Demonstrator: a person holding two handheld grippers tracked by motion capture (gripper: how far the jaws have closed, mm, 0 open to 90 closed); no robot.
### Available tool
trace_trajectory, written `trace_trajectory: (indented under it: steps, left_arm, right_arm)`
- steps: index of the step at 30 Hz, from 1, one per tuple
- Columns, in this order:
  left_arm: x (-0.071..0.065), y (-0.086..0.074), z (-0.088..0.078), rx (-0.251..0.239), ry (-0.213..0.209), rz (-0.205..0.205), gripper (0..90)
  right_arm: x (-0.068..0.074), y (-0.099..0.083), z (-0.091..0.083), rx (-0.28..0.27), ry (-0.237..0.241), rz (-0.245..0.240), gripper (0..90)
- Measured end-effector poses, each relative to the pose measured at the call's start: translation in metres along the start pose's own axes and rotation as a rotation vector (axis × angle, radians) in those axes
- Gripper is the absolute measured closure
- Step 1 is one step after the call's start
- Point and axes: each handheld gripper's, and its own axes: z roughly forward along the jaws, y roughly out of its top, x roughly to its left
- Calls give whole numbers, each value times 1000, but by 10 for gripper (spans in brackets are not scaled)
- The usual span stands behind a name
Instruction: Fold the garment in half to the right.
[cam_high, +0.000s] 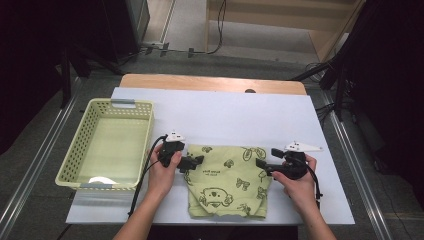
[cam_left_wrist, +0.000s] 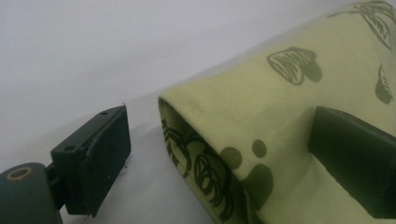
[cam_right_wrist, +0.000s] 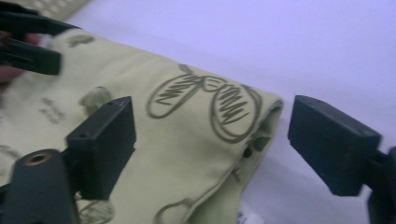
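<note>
Left claw: the left gripper (cam_high: 199, 161) is open. It sits at the left edge of the green cloth (cam_high: 227, 181). In the left gripper view one jaw lies over the cloth and the other stands on the bare sheet beside it, with the folded edge between them. The pads do not press yet.
Right claw: the right gripper (cam_high: 261, 167) is open too. It sits at the right edge of the cloth. In the right gripper view the folded edge lies between its jaws, and they do not squeeze it.
Table sheet: the big white sheet (cam_high: 225, 112) is under the cloth. There is a lot of bare room behind the cloth and some to its right.
Basket: the pale green basket (cam_high: 146, 107) stands left of the cloth, just past the left hand (cam_high: 162, 175). It looks almost empty, with only a small white bit near its front end.
Cloth: it lies flat and folded near the front of the sheet, between the two hands. It has dark doodles on it.
Done: I think the folding is mostly finished, since the cloth is a neat square shape.
Left to do: I guess the claws must pinch both edges, then lift it or fold it again. Maybe it goes into the basket.
Edges to watch: the front edge of the sheet is close to the cloth. The basket wall is close to the left hand.
</note>
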Motion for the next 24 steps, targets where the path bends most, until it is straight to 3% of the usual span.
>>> trace_trajectory:
  steps: [5,8,11,13,16,19,24]
  left_arm:
    - [1,4,0,-17,14,-16,144]
    - [2,5,1,-11,15,-30,144]
    - [3,4,1,-11,19,-29,143]
    - [3,4,2,7,43,-25,147]
    - [2,3,3,13,54,-26,198]
    - [3,3,3,11,57,-22,264]
    - [2,3,3,12,48,-10,370]
  right_arm:
    - [-8,4,14,10,-55,-23,274]
    - [-15,6,23,19,-31,6,290]
    - [-16,7,32,42,-51,-6,309]
    - [-16,6,37,59,-50,-16,324]
    - [-18,5,39,70,-44,-18,339]
    - [-20,5,38,38,-47,-13,407]
    - [-18,4,42,75,-28,-32,512]
